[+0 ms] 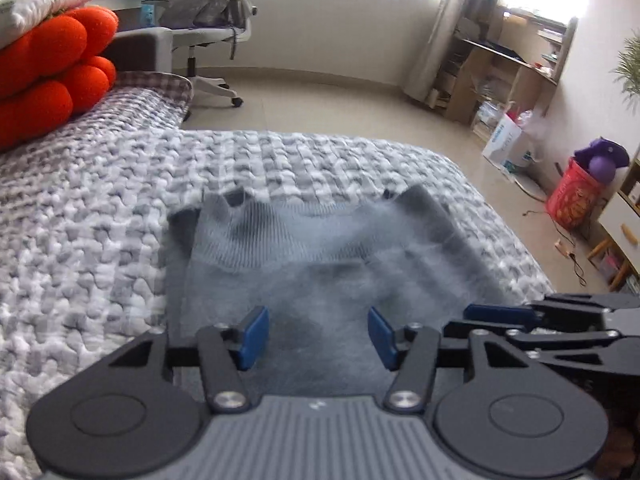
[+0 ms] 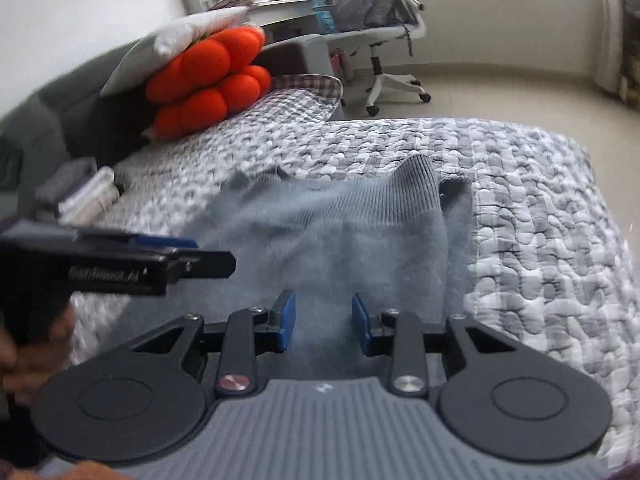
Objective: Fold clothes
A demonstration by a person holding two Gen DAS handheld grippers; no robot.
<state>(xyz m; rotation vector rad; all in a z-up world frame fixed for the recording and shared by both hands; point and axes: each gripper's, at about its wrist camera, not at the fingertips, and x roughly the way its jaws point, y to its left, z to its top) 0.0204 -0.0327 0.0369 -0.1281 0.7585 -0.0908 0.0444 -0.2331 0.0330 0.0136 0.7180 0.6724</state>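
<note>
The blue-padded fingers (image 1: 253,336) of the left gripper (image 1: 318,336) are standing well apart with nothing between them, and those of the right gripper (image 2: 323,322) are parted more narrowly, also gripping nothing; both are hovering over the near half of the grey knitted sweater (image 1: 320,248), which is lying on the quilted bedspread (image 1: 100,216) with its ribbed edge doubled over at the far side. Judging by that, one fold is looking finished and the hands are sitting between grasps; the next move is probably calling for each gripper to be reaching for a side edge or corner of the sweater and pinching both layers together, since the knit looks soft and fuzzy and could be slipping apart. Counting from the sweater outward: one bedspread beneath it, one sweater, one orange bobbled cushion (image 1: 52,68) far off to its left, one office chair (image 1: 208,32) beyond on the floor, and two grippers.
</note>
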